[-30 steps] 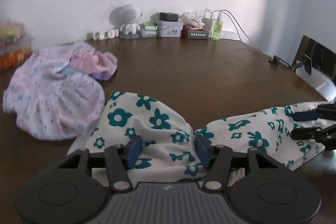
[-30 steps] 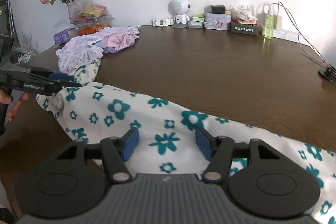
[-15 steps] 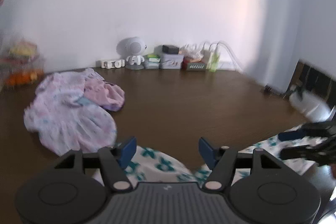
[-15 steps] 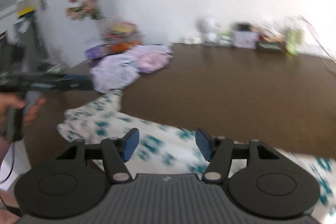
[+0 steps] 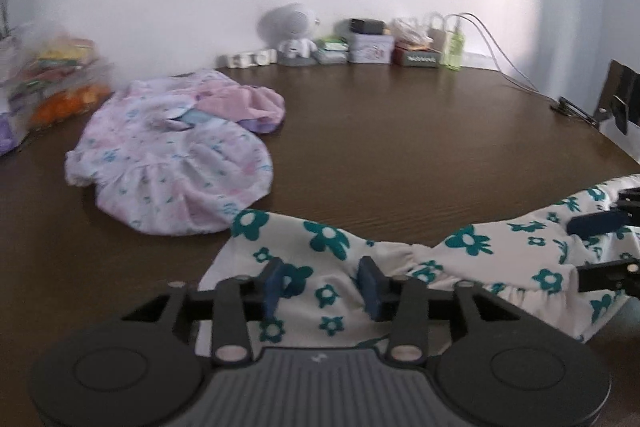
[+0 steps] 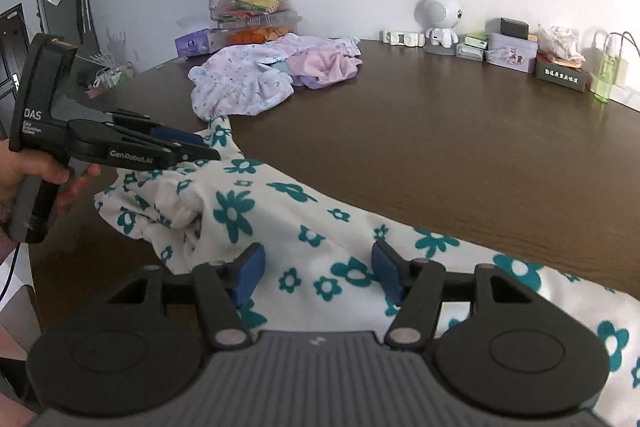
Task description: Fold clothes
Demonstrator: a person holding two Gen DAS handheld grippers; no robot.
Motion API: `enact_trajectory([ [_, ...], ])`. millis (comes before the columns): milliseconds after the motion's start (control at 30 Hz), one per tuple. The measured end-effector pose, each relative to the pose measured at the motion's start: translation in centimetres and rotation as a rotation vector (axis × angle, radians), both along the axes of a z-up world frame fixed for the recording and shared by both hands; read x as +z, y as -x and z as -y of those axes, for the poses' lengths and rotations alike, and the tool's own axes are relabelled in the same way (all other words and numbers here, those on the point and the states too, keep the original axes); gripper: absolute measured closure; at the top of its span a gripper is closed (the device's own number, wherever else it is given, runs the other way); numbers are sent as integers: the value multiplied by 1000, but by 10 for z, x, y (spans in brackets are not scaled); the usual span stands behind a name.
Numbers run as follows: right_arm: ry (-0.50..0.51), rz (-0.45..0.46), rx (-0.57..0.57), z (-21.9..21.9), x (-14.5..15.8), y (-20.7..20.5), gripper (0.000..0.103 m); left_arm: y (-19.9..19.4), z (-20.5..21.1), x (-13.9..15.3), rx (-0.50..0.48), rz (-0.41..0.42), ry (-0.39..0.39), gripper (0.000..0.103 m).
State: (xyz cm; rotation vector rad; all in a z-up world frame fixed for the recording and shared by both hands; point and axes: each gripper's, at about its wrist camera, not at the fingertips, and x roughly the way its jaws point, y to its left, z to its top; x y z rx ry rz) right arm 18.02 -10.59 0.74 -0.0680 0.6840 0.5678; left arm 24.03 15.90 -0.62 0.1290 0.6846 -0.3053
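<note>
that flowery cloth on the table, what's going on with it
A person is folding clothes with a hand-held gripper in each hand. The white garment with teal flowers lies stretched along the near edge of the brown table. The left hand-held gripper is closing over one end of it, and the right hand-held gripper stands open over the other. A pink pile of clothes waits further back.

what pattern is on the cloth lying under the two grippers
White with teal flowers: the floral garment shows best in the right wrist view.
</note>
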Motion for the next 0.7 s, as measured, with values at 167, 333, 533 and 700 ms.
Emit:
enact_trajectory([
  [167,-25,-4,3,4,6,0,42,3,-11,8,39,4,68,48],
  [333,-79,102,130,-12,33,18,46,28,-19,33,11,73,193,40],
  [533,226,217,294,-77,21,30,74,44,4,34,-119,46,108,47],
  [700,410,265,376,-106,4,36,81,40,6,13,-99,-28,86,49],
])
